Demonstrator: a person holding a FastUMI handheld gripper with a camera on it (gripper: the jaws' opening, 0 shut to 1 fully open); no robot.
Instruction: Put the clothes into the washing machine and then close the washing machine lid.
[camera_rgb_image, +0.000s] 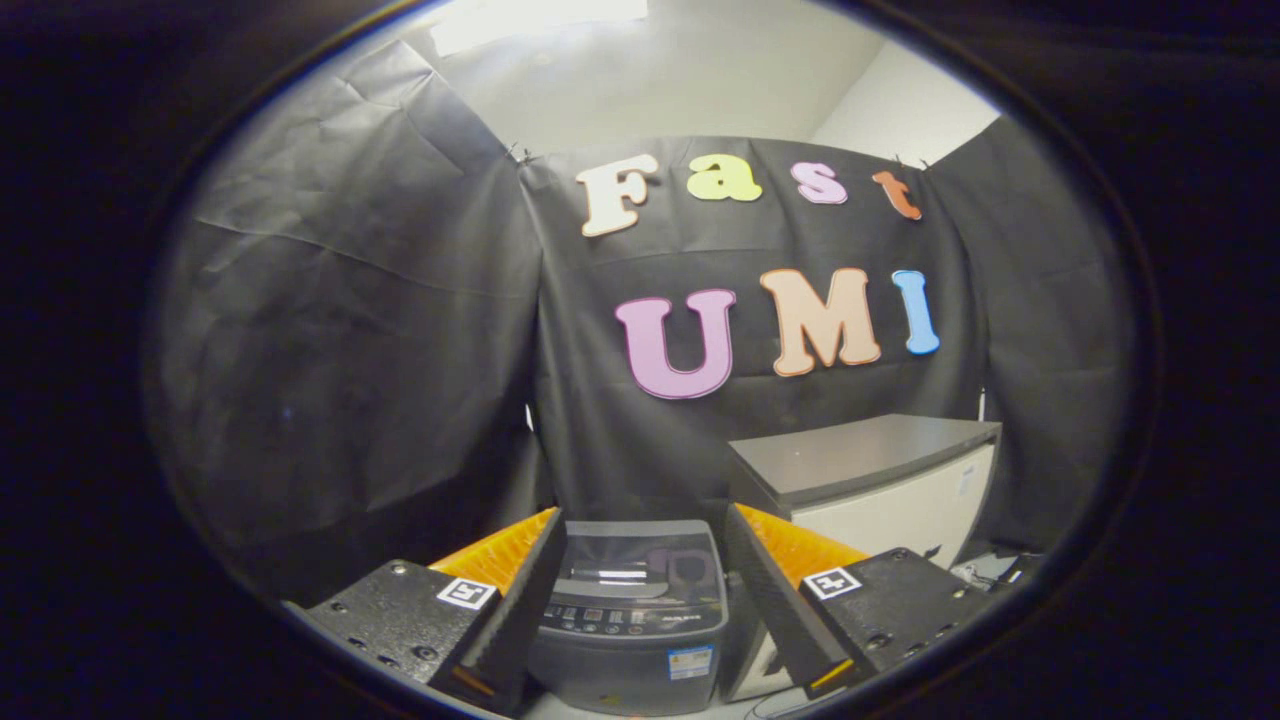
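A small grey top-loading washing machine (636, 610) stands just ahead of my fingers, framed in the gap between them. Its dark glossy lid (640, 565) lies flat and closed over the tub, with a button panel along the near edge. My gripper (645, 530) is open, its two fingers spread to either side of the machine and touching nothing. I see no clothes here.
A white cabinet with a grey top (870, 480) stands to the right of the washer, close behind the right finger. Black cloth walls close in the back and both sides. Some cables lie low at the far right (990, 570).
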